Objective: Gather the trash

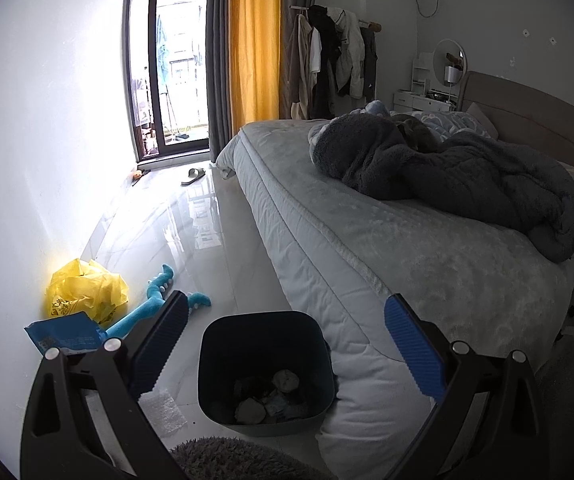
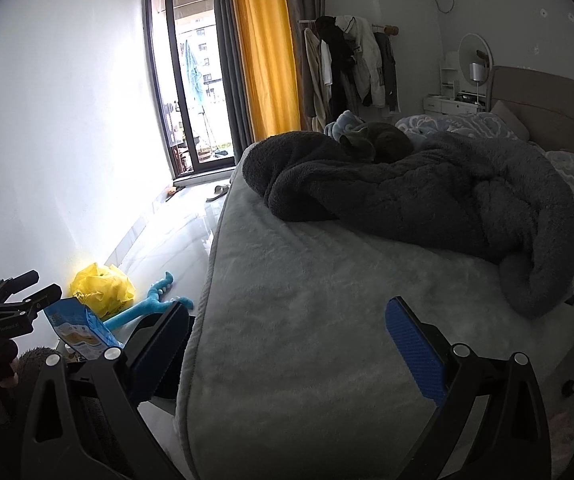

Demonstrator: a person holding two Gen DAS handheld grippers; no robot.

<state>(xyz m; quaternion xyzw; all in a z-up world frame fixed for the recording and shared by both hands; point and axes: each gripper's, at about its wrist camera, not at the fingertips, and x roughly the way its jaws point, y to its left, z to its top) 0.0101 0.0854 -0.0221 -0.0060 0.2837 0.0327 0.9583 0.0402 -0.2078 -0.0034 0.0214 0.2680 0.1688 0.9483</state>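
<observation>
1. The left gripper (image 1: 287,344) has its blue-padded fingers spread wide, grasping nothing, above a dark square plastic trash bin (image 1: 265,368) holding crumpled scraps.
2. The right gripper (image 2: 287,344) is likewise spread and empty over the grey bed (image 2: 307,320).
3. A blue snack packet (image 1: 65,336) and a crumpled yellow plastic bag (image 1: 85,292) lie by the white wall, left of the bin.

The bin (image 1: 265,368) stands on the floor (image 1: 191,232) against the bed (image 1: 367,248), bag (image 1: 87,292) to its left.
</observation>
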